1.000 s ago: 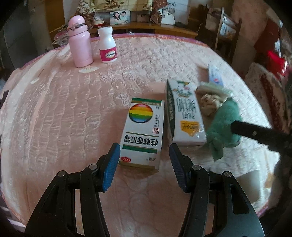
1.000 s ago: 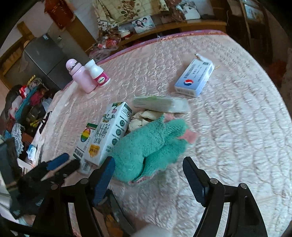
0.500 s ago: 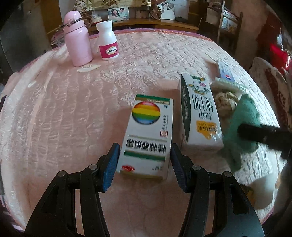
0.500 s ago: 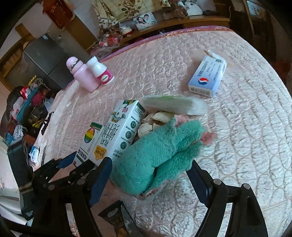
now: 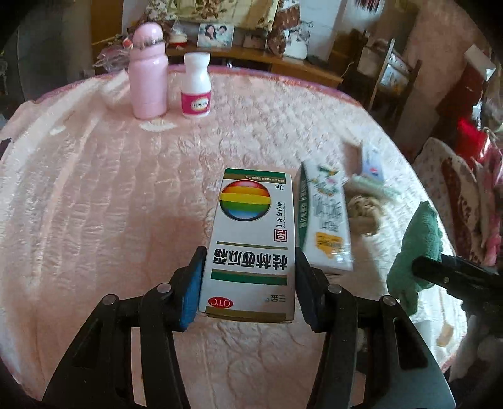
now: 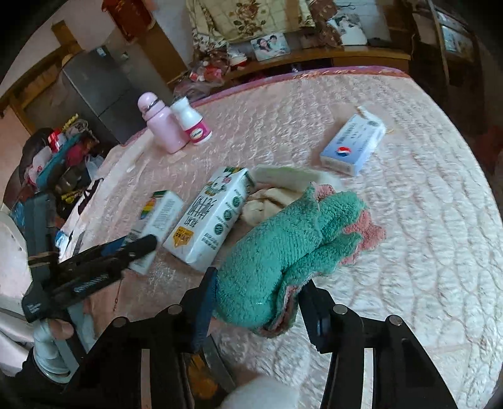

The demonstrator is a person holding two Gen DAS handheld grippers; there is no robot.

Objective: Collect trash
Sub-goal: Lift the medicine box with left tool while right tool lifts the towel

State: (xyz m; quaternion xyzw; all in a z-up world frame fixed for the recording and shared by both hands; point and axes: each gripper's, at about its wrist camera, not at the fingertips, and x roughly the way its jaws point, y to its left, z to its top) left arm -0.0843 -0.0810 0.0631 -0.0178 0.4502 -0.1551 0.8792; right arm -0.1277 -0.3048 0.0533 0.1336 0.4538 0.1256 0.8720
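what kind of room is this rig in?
Most likely a lived-in bedroom at home. The work surface is a pink quilted mattress, not a table. Behind it a wooden shelf carries a framed photo and floral bedding, and a grey fridge stands in the corner.

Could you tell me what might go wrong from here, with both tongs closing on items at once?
The left tongs are closing on only the near end of the rainbow medicine box, so it could pivot or slip when lifted.

That box sits close beside the milk carton; lifting it may knock the carton.

The right tongs are closing on the green towel, which seems to be cloth, not trash, and it may drag the crumpled paper nearby.
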